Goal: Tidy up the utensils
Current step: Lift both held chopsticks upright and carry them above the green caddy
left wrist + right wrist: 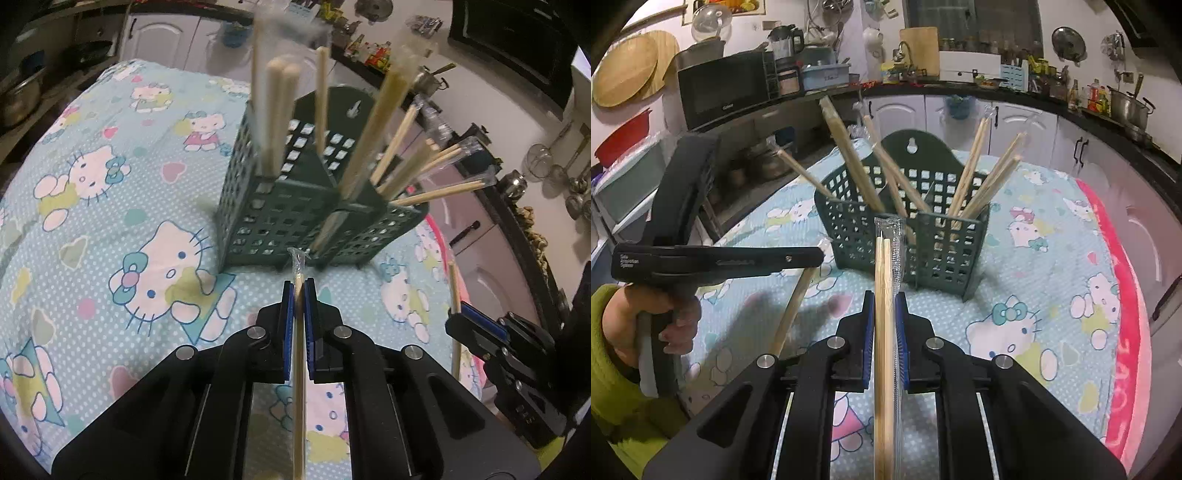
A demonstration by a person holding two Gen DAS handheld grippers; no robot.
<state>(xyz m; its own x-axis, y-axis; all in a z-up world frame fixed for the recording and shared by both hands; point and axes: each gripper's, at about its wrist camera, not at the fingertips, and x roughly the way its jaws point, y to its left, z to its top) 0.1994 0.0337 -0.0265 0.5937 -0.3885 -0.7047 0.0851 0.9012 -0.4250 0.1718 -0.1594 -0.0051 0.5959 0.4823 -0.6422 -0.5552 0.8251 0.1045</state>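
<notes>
A dark green perforated utensil holder (295, 206) stands on the Hello Kitty cloth, also in the right wrist view (908, 236), with several wrapped wooden chopstick pairs (280, 110) leaning in its two compartments. My left gripper (299, 291) is shut on a plastic-wrapped chopstick pair (298, 332), its tip just short of the holder's front. My right gripper (885, 299) is shut on another wrapped chopstick pair (884, 295), pointing at the holder's front wall. The left gripper also shows at the left of the right wrist view (820, 254), and the right gripper at the right edge of the left wrist view (458, 317).
The blue Hello Kitty cloth (1034, 295) covers the table, with a pink edge (1123, 295) at right. Kitchen counters, white cabinets (1015, 125), a microwave (724, 88) and pots surround the table. A person's hand in a green sleeve (635, 332) holds the left gripper.
</notes>
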